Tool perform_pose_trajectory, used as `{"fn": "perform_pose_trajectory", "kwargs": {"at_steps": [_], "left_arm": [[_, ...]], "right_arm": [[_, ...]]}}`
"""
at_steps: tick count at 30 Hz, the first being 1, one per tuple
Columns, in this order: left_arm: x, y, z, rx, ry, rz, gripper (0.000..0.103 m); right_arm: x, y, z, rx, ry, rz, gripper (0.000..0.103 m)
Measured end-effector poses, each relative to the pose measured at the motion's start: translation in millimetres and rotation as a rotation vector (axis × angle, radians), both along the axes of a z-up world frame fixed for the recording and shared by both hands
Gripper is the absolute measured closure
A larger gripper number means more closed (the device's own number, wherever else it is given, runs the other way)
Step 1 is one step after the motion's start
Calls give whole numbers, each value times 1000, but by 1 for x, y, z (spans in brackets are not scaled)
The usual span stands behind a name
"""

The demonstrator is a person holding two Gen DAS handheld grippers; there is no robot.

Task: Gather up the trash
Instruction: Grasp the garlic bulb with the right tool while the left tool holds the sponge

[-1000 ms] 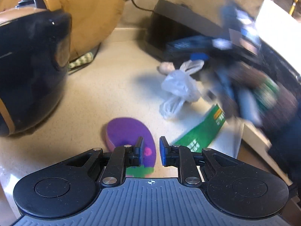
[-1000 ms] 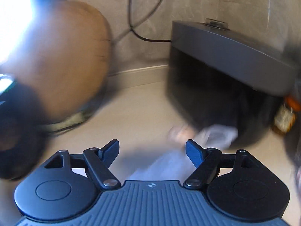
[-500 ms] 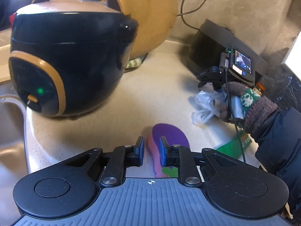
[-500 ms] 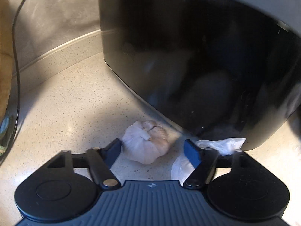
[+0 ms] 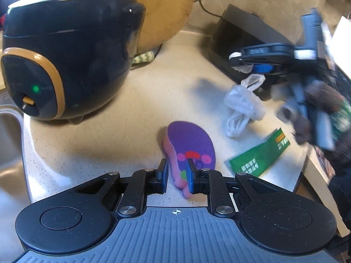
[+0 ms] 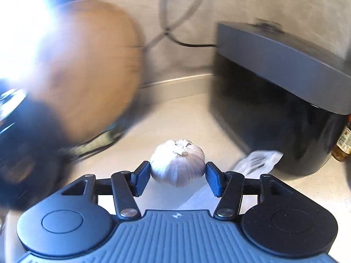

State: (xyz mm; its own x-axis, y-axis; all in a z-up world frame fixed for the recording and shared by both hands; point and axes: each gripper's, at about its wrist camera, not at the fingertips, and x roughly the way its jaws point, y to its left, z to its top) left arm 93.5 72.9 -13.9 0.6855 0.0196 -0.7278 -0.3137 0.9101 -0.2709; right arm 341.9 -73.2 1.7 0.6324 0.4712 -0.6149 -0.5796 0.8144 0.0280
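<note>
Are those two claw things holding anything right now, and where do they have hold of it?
The right gripper pinches a garlic bulb by its sides. The left gripper clamps the purple insole at its near end.

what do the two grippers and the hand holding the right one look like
Both grippers, left and right, are alike: black linkage arms with silver rivets, round black discs, a ribbed grey base and blue finger pads. The person's hand wears a brown knitted glove with a green patterned band.
</note>
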Motion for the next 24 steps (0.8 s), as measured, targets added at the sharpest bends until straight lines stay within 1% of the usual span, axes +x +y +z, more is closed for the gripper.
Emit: {"fn": "perform_pose_trajectory", "kwargs": {"at_steps": [2, 4, 9, 12, 15, 19, 22, 24], "left_arm": [[1, 1, -2, -1, 4, -2, 83], [1, 1, -2, -4, 2, -4, 83], [2, 1, -1, -2, -6, -32, 83], [2, 2, -1, -2, -10, -50, 83], [2, 2, -2, 2, -12, -65, 83], [3, 3, -4, 9, -11, -81, 83], [3, -1, -5, 41, -25, -95, 83], [4, -9, -5, 94, -44, -129, 83]], "right_arm": [[-23, -4, -2, -24, 3, 43, 48], [-44, -6, -11, -62, 15, 56, 48], [-76, -10, -42, -98, 85, 18, 48], [-94, -12, -49, -79, 124, 5, 48], [-112, -9, -59, -54, 188, 58, 48], [-127, -11, -57, -3, 231, 92, 48], [-133, -14, -55, -13, 202, 74, 48], [-138, -18, -54, -42, 156, 49, 48]]}}
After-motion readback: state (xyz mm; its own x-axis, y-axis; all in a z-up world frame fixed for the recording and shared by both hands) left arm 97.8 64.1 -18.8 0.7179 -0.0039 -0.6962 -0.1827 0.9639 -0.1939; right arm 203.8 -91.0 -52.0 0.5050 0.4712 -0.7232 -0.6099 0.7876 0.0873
